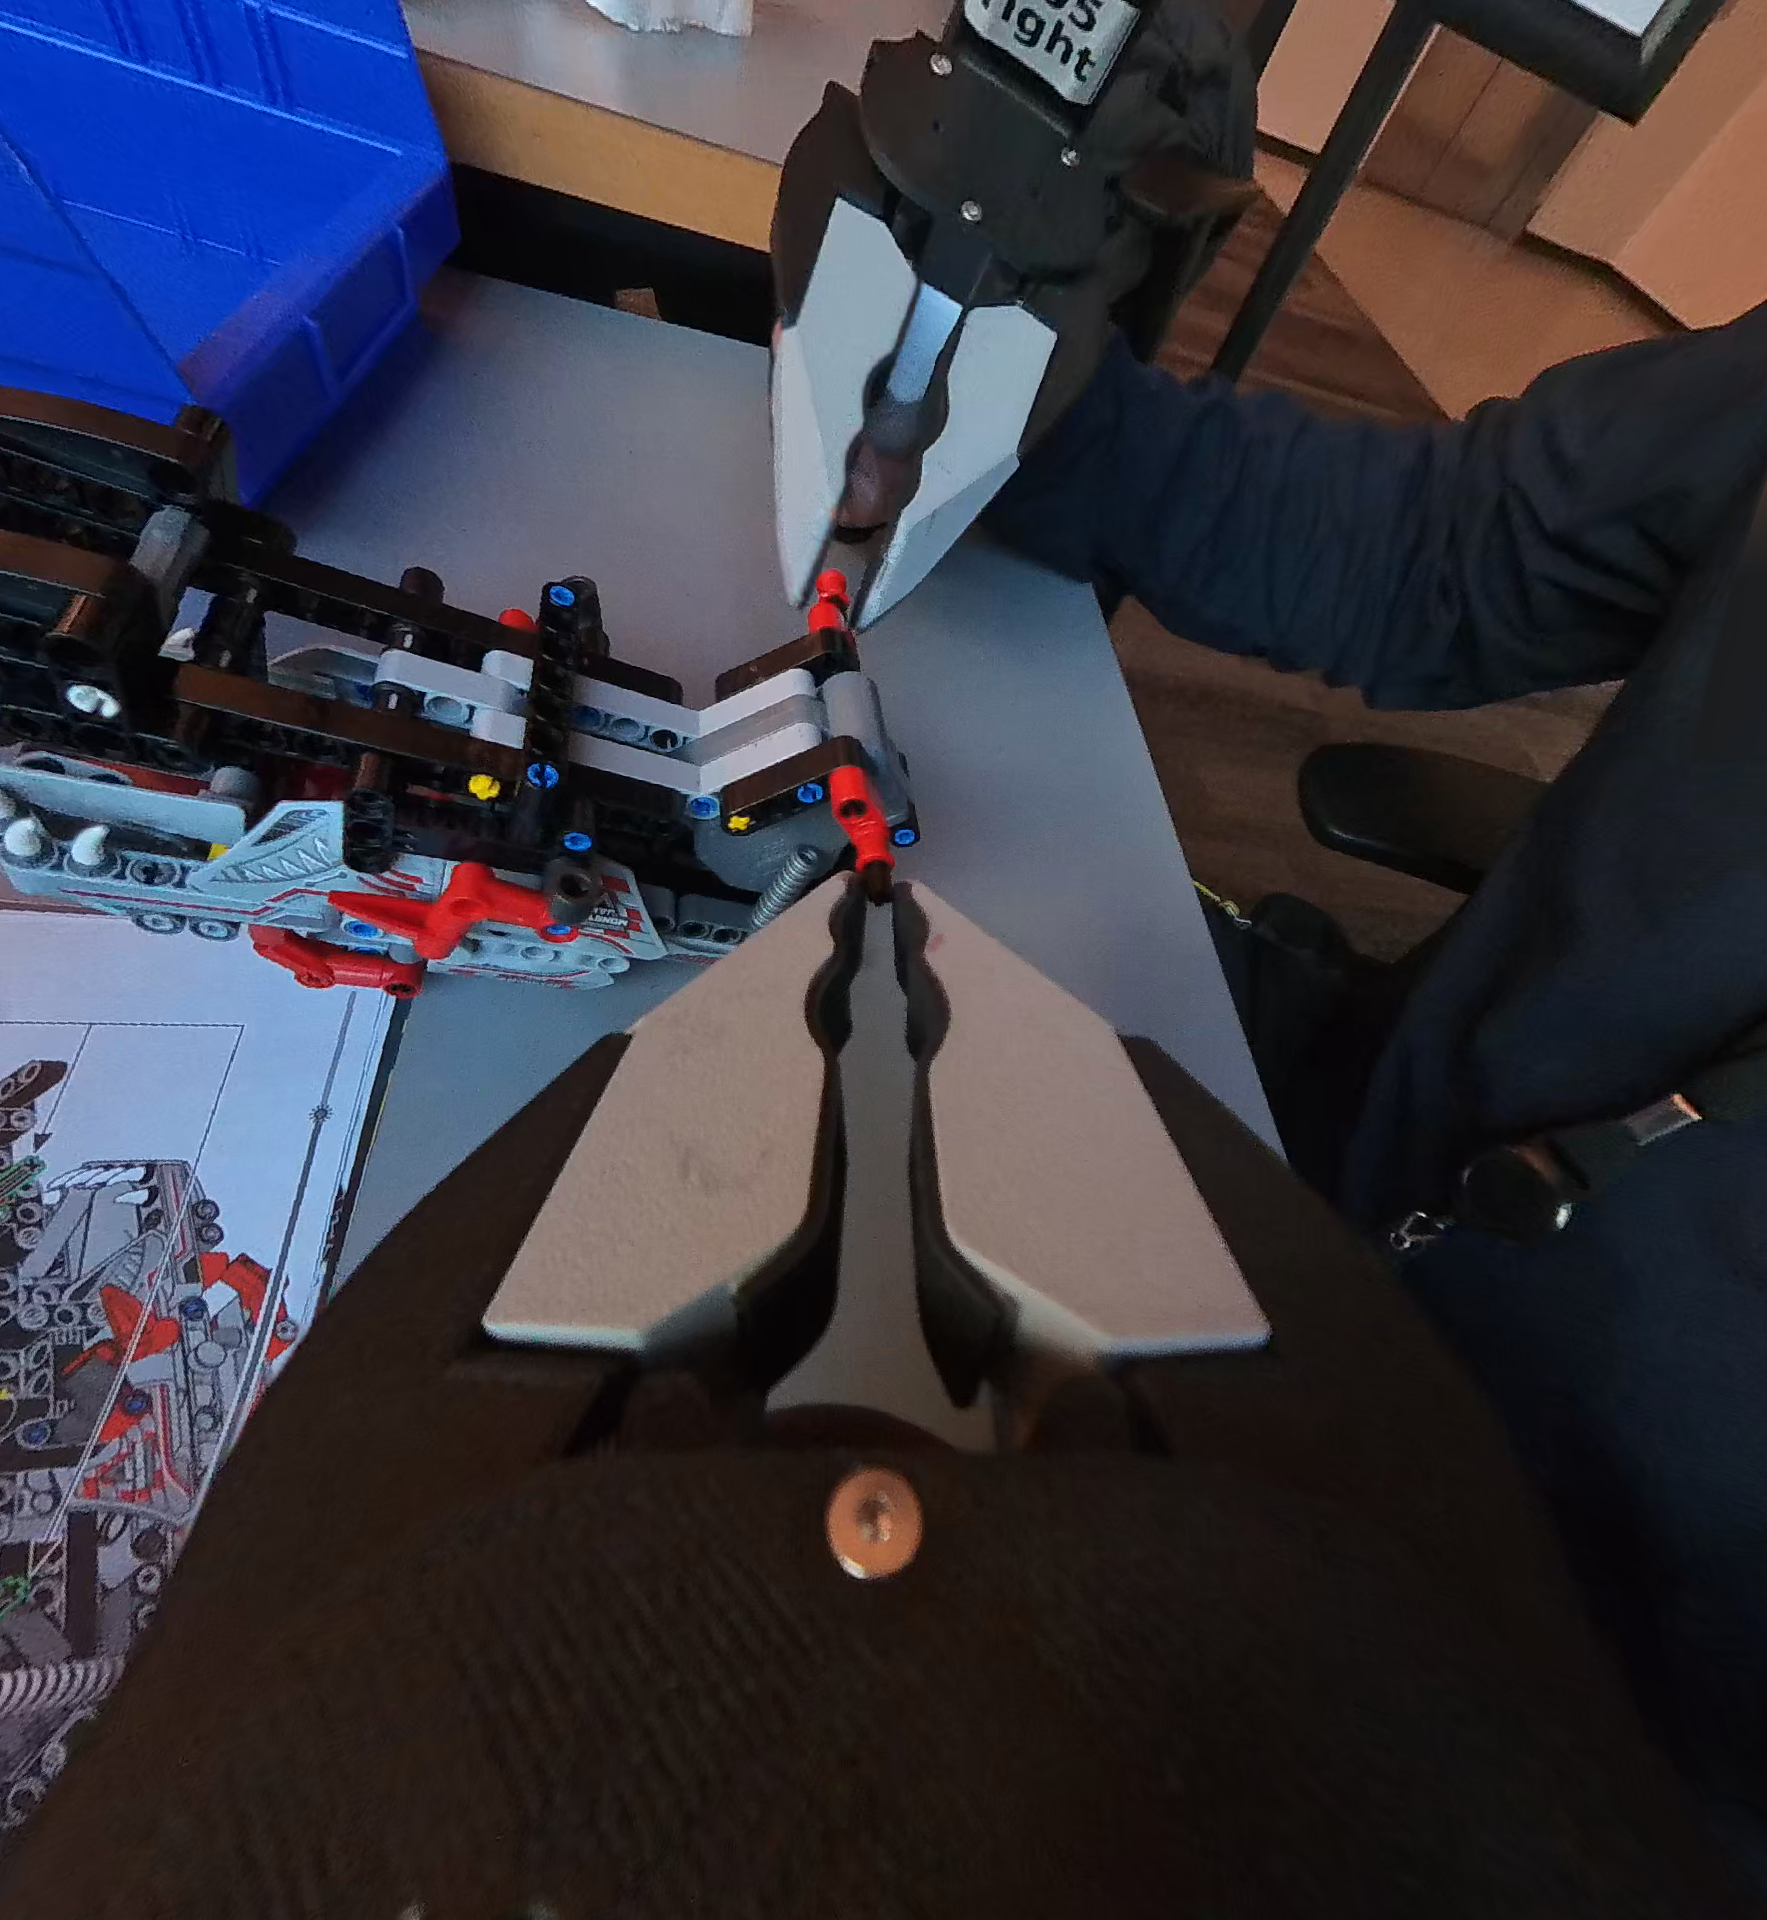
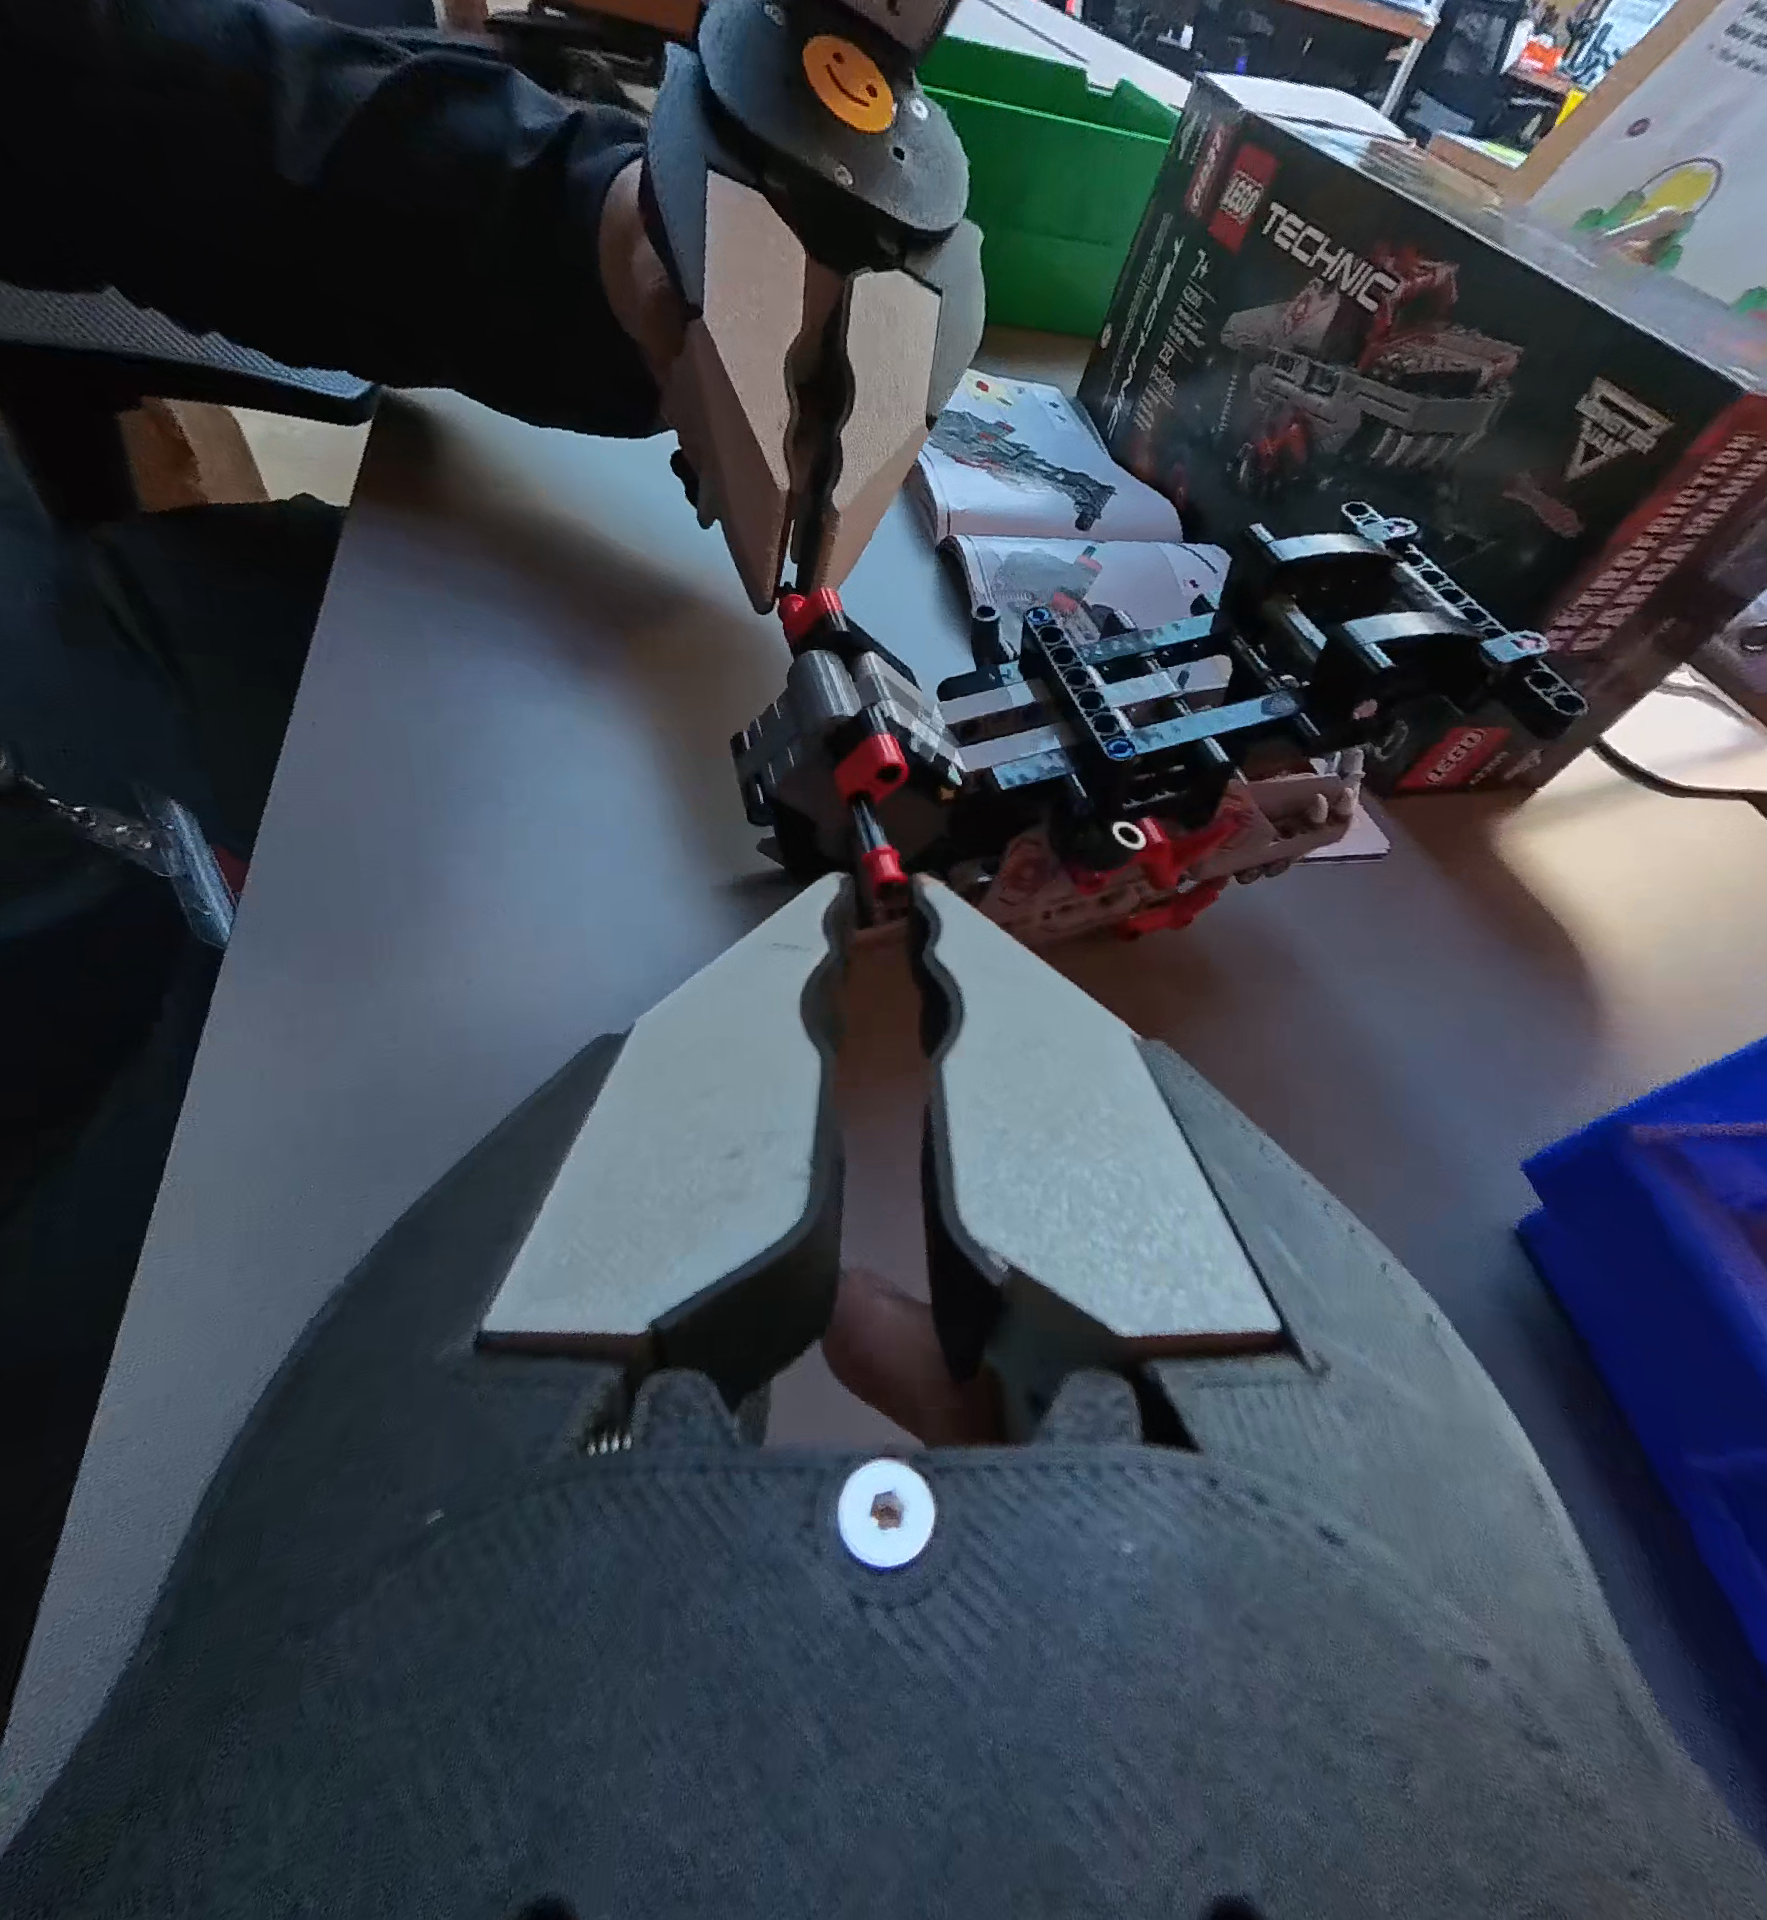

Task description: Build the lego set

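The half-built black, grey and red lego truck (image 1: 463, 769) is lying on the grey table (image 1: 1014, 748). A thin black rod with red ends (image 2: 863, 790) is sticking through its near end. The left gripper (image 1: 874, 896) is pinching one tip, and the right gripper (image 2: 874, 896) is pinching the other. A dark-sleeved arm (image 1: 1378, 561) is reaching in from the right.

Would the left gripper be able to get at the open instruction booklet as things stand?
Probably not right away: the left gripper is shut on the axle at the lego model's end. The booklet lies uncovered on the table beside it, so letting go would leave the way free.
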